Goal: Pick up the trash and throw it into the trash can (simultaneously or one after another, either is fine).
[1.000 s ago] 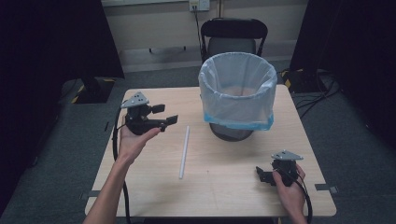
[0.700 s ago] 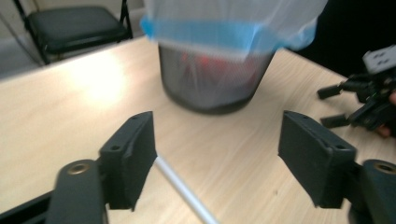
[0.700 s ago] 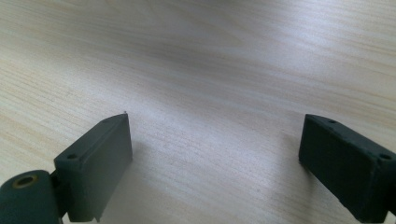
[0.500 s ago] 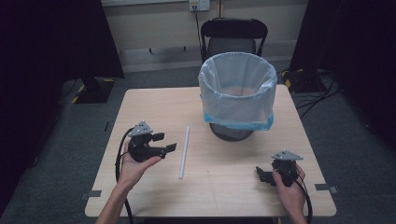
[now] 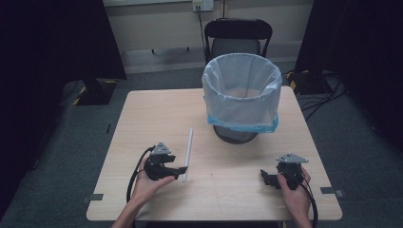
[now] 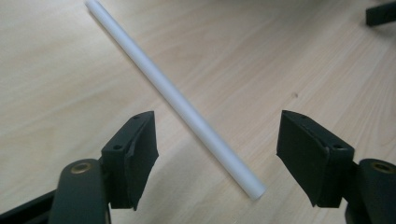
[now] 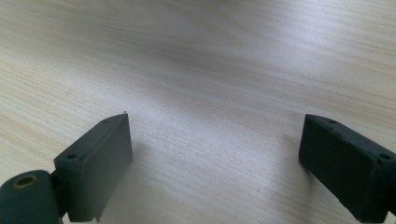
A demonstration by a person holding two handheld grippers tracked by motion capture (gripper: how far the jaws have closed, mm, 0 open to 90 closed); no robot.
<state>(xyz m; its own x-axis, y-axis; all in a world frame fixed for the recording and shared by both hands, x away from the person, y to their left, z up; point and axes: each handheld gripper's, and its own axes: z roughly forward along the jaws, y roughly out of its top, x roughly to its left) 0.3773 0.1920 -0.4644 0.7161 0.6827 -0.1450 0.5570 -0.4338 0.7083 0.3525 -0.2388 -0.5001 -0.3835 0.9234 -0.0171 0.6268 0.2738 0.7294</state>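
White tube flat on worktop, lengthwise toward bin, well short of it, not touching it. Near end of tube lying between the spread jaws of left hand-held gripper; pads clear of it on both sides, nothing pinched. Jaws low over the wood, tube crossing the gap on a diagonal, its cut end just inside the gap

In high view, left hand-held gripper at tube's near end, pointing across it. Right hand-held gripper resting on worktop near right front corner, well apart from tube and bin; jaws spread, bare wood between them in right gripper view, nothing held

Bin lined with pale bag, standing at far side of worktop; contents hard to make out

Status, judged: approach done, grasp not yet made. Likely aim: tube into bin. Left to do: close on tube, lift, carry over rim, release. Early stage, nothing moved off worktop yet

Risk: grip near the tip, so long tube may swing or pivot on lift
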